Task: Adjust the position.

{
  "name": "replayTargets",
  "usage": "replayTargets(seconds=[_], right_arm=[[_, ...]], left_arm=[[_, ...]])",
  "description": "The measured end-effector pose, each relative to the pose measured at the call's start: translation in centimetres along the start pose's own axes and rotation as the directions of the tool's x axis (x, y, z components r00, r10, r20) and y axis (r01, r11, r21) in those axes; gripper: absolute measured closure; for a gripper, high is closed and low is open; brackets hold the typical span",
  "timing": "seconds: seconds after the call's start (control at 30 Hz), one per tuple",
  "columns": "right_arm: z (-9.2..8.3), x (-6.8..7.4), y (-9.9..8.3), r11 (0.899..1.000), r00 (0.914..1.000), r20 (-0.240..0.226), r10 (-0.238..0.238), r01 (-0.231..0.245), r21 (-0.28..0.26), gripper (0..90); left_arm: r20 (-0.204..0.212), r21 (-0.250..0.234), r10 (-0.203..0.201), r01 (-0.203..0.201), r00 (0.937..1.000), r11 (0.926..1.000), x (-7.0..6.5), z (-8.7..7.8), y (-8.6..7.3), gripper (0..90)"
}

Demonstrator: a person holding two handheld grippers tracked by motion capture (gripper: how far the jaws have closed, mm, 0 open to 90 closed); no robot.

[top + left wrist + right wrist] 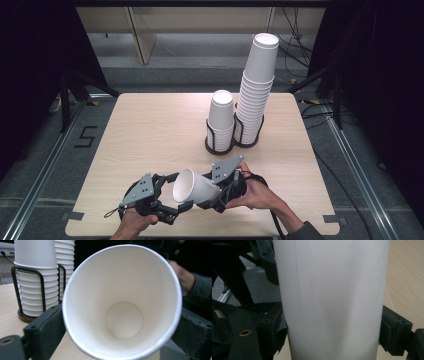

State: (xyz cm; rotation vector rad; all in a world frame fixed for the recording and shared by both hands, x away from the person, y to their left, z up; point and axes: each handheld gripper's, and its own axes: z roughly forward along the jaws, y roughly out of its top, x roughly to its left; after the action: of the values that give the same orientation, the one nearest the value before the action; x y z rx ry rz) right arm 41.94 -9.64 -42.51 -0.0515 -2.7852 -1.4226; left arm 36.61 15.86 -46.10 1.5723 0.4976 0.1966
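Only readable thing I can spot is a black mark on the grey floor (47, 150) left of the table (150, 130) in the high view. It looks like a 5 (85, 136), made of dark tape or paint strips. Cups, racks and grippers carry no print I can make out.

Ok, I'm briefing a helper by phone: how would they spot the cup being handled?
On the wooden table, look at the near edge, in front of the two black wire holders of stacked paper cups. The single white paper cup lies sideways, clamped between the left gripper and right gripper, unlike the upright, nested stacks.
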Motion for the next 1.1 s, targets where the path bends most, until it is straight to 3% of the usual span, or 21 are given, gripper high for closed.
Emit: replayTargets(seconds=[0.43, 0.67, 0.87, 0.97, 1.1], right_arm=[[1.3, 0.5, 0.1, 0.999, 0.9997, -0.011, 0.024, -0.024, -0.032, 21.3], [1.6, 0.5, -0.1, 0.998, 0.9985, -0.006, 0.054, -0.054, -0.031, 20.5], [1.4, 0.4, -0.4, 0.998, 0.9976, 0.023, 0.065, -0.065, 0.022, 16.7], [1.3, 0.4, -0.5, 0.997, 0.9978, 0.026, 0.061, -0.062, 0.036, 21.2], [1.7, 0.6, -0.4, 0.998, 0.9988, 0.013, 0.047, -0.048, 0.036, 23.1]], left_arm=[[-0.021, -0.028, 0.02, -0.021, 0.9996, 0.9994, -0.6, 0.4, 0.0, 6.1], [0.002, -0.023, -0.016, 0.016, 0.9999, 0.9996, -0.1, 0.1, 0.0, 10.2], [-0.011, -0.016, 0.012, -0.012, 0.9999, 0.9998, -0.3, 0.0, 0.3, 10.9], [-0.017, -0.002, 0.019, -0.019, 0.9997, 0.9998, -0.2, 0.0, 0.3, 10.7], [-0.029, -0.021, 0.017, -0.017, 0.9994, 0.9996, -0.3, 0.1, 0.1, 8.7]])
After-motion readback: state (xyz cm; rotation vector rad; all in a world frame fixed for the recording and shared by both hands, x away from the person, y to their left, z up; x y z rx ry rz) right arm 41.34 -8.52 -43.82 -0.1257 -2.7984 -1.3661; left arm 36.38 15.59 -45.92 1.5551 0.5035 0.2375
